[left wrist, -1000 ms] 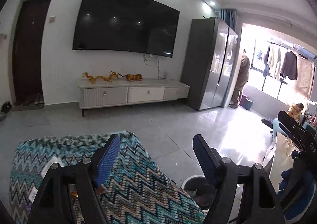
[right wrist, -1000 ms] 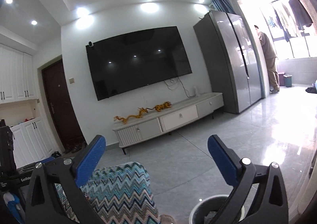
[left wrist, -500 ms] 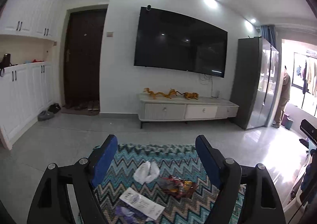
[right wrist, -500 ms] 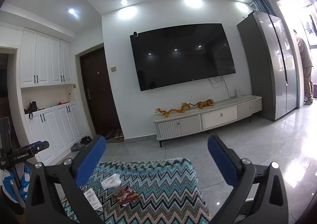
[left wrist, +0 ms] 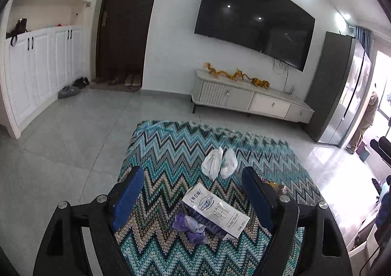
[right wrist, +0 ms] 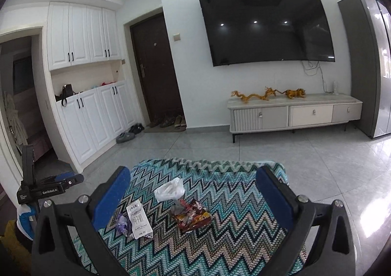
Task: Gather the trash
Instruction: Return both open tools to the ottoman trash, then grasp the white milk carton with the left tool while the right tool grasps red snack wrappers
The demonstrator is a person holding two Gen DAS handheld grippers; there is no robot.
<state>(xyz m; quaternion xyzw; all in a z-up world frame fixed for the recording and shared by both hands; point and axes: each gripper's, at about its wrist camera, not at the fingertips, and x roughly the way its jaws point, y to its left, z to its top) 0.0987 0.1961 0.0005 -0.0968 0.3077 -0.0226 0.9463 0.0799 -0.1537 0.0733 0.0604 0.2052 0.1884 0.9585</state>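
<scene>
Zigzag rug point(left wrist: 185, 144) holds trash; left claw point(left wrist: 193, 199), just widened, hides snack wrapper point(right wrist: 190, 216); right claw point(right wrist: 193, 196) apart.

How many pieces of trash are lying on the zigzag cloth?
4: white plastic bag farthest, red snack wrapper right, white paper packet beside it, purple wrapper leftmost. More may be hidden.
</scene>
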